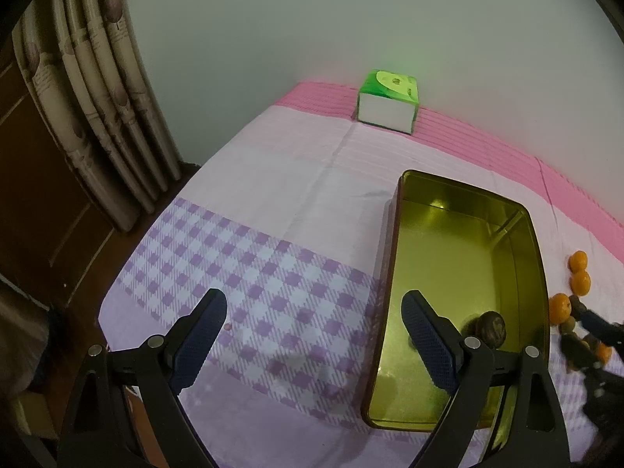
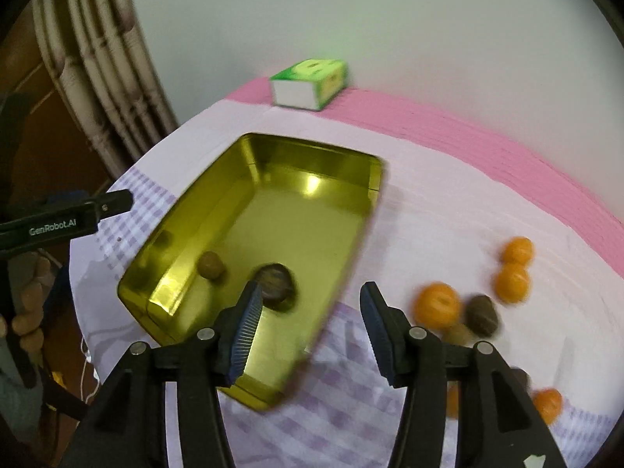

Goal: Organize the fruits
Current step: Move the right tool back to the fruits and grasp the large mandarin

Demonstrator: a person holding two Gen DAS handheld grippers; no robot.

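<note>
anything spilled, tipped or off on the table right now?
Nothing spilled or damaged. The gold tin sits flat with two brown fruits inside. Oranges and more brown fruits lie loose on the cloth beside it, not yet sorted.

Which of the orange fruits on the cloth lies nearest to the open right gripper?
The orange fruit just right of the right gripper, touching a dark brown fruit. The other orange ones lie farther off.

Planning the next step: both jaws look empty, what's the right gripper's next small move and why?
Probably swing the right gripper right and down toward the nearest orange. Its jaws are open and empty, the gold tin holds only two brown fruits, and several oranges lie on the cloth beside it.
</note>
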